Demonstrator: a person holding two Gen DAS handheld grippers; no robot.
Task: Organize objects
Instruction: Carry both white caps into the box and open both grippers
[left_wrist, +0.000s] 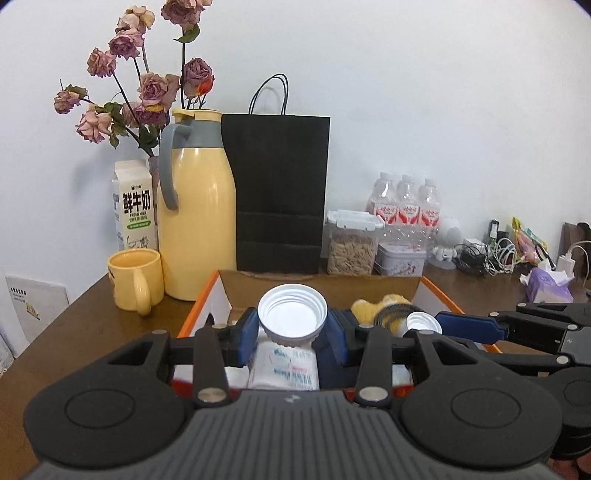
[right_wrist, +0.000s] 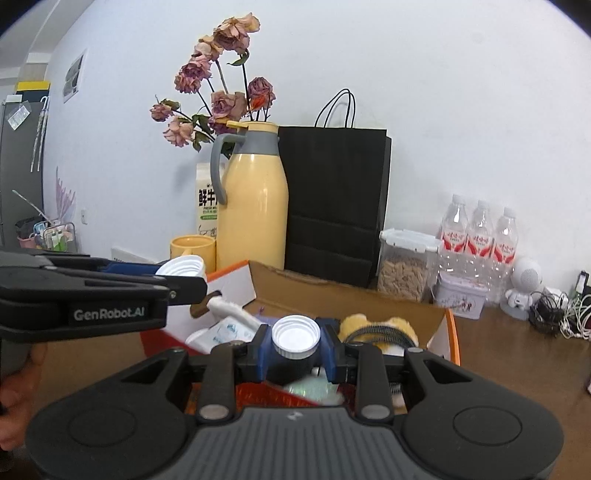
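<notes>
**Two white caps held over the open box**

Left gripper (left_wrist: 292, 325): clamped on a large white cap (left_wrist: 292, 316), blue pads pressing its rim from both sides. Threaded hollow turned up and toward the camera, cap axis tilted a little off vertical. Held above the cardboard box (left_wrist: 432, 286), directly over a white labelled bottle (left_wrist: 284, 369) lying inside on its side, long axis running away from the camera.

Right gripper (right_wrist: 295, 345): closed on a smaller white cap (right_wrist: 295, 336), open threaded side likewise facing up, axis near upright. Also above the box interior, just in front of a yellow plush toy (right_wrist: 356, 325) and a dark coiled spring (right_wrist: 384, 332).

Seen from the right wrist, left gripper reaching in from the left edge, its cap over the box's near-left corner. Both caps apart, not touching.

Behind the box on the brown table (left_wrist: 92, 314): yellow mug (left_wrist: 135, 280), yellow thermos jug (left_wrist: 197, 206), milk carton (left_wrist: 133, 206), black paper bag (left_wrist: 279, 192), clear food container (left_wrist: 352, 247), three water bottles (left_wrist: 406, 203).
</notes>
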